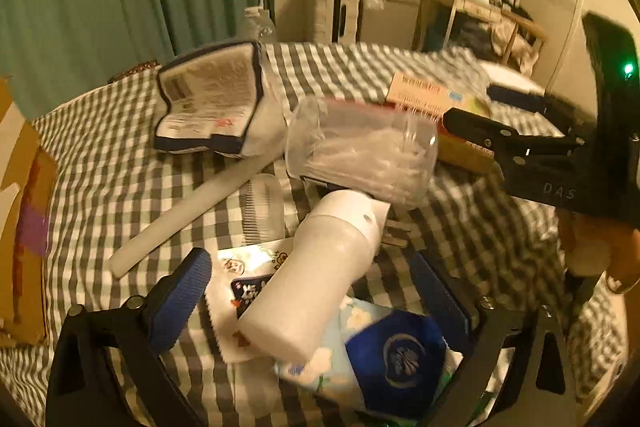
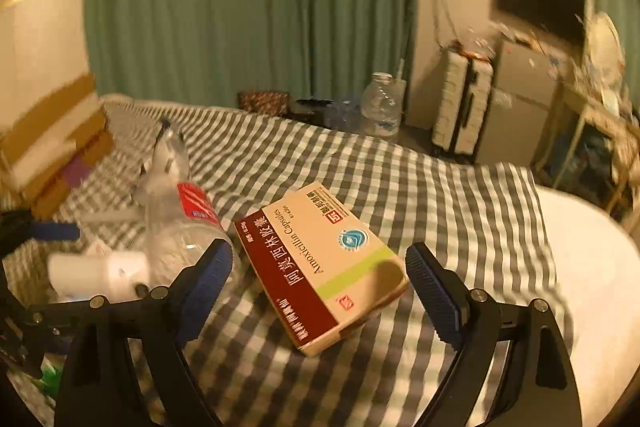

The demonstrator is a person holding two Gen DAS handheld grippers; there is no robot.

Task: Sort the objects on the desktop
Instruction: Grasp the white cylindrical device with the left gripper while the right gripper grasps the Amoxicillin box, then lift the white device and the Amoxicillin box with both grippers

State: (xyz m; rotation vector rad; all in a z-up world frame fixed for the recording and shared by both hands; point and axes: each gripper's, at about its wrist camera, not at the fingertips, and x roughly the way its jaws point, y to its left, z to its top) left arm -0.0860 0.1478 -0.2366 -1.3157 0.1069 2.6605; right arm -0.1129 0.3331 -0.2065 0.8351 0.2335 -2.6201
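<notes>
Cardboard box (image 1: 20, 211): at 9 o'clock in the left wrist view, brown with a purple patch, at the edge of the checked cloth (image 1: 100, 167).
Pouch (image 1: 208, 99): at 11 o'clock, pale with dark blue edging and printed text, lying flat on the cloth.
White tube (image 1: 192, 211): long and plain, slanting from under the pouch toward 8 o'clock.
Comb (image 1: 262, 211): clear, just right of the tube.
Left tool (image 1: 320, 291): jaws spread wide, gripping nothing; blue pads either side of the white bottle.
White bottle (image 1: 316, 275): smooth and capped, lying tilted at centre on a sticker sheet (image 1: 248, 267) and a blue flowered packet (image 1: 392, 351).
Clear bottle (image 1: 360, 151): crumpled plastic with a red label, on its side at 12 o'clock from the white bottle, touching it.
Medicine box (image 2: 320, 263): cream with a maroon band, a green stripe and "Amoxicillin Capsules" printed on it; flat on the cloth, just right of the clear bottle.
Right tool (image 2: 320, 279): jaws wide apart on either side of the medicine box, pads clear of it; it also shows at 3 o'clock in the left wrist view.
</notes>
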